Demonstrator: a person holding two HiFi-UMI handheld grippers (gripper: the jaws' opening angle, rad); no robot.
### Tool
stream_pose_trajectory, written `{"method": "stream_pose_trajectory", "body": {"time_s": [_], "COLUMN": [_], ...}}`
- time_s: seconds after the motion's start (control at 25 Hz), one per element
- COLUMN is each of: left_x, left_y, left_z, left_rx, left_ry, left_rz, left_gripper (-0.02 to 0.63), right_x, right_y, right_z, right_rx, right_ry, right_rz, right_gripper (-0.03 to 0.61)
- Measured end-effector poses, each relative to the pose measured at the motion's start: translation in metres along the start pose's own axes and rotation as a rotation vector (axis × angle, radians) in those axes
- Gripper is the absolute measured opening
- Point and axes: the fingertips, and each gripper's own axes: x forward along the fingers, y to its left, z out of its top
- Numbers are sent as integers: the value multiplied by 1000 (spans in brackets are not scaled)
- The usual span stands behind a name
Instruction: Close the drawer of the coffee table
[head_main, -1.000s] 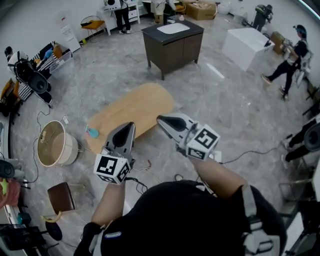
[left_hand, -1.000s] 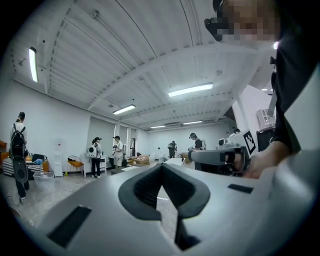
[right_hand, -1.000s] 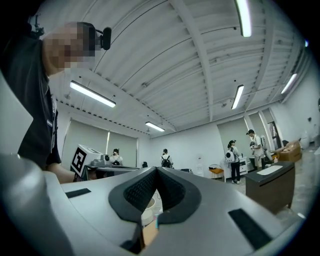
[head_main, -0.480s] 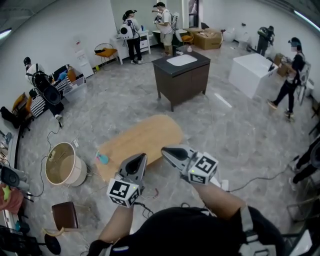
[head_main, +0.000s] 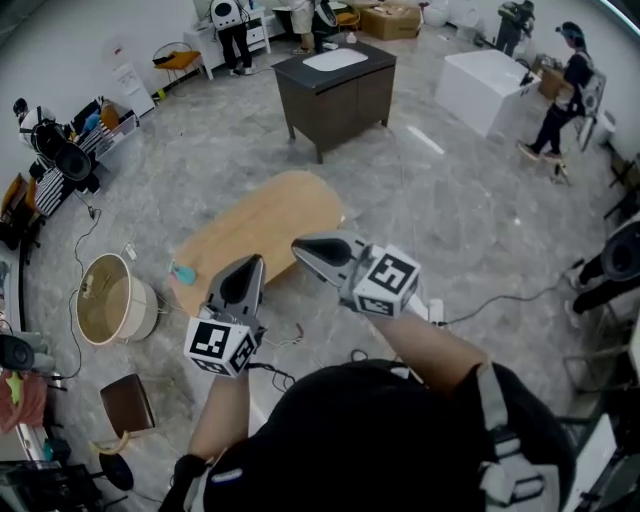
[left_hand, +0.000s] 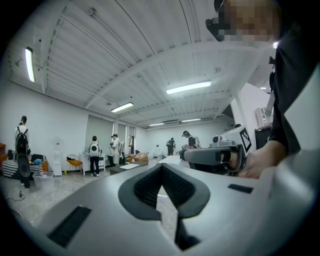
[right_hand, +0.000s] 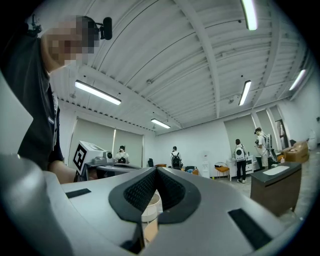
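The coffee table (head_main: 262, 222) is a low oval with a light wooden top, lying on the grey floor ahead of me in the head view; no drawer shows from here. My left gripper (head_main: 249, 264) is shut and empty, held level in the air over the table's near edge. My right gripper (head_main: 302, 246) is beside it, also shut and empty, pointing left across the table's near end. In the left gripper view the jaws (left_hand: 161, 168) meet with nothing between them and the right gripper (left_hand: 212, 156) shows at the right. The right gripper view shows closed jaws (right_hand: 156, 173) too.
A small teal object (head_main: 183, 271) lies at the table's left end. A round white tub (head_main: 112, 300) and a brown stool (head_main: 124, 397) stand at the left. A dark cabinet (head_main: 335, 82) and a white block (head_main: 487, 88) stand beyond. Cables (head_main: 500, 300) trail on the floor; several people stand around the room.
The head view tilted up toward the room and came back down. Both grippers stay shut and side by side over the table's near edge.
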Motion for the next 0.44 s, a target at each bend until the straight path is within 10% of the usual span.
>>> {"method": "stream_pose_trajectory", "body": {"time_s": [0.44], "left_x": [9], "left_y": [-7], "left_z": [-12], "left_rx": [-14], "left_ry": [22], "left_rz": [-13], "left_gripper": [6], "right_x": [-6], "right_y": [-1], "right_z": [-13], "right_rx": [12], "right_ry": [17], "right_rz": [5], "right_gripper": [9]}}
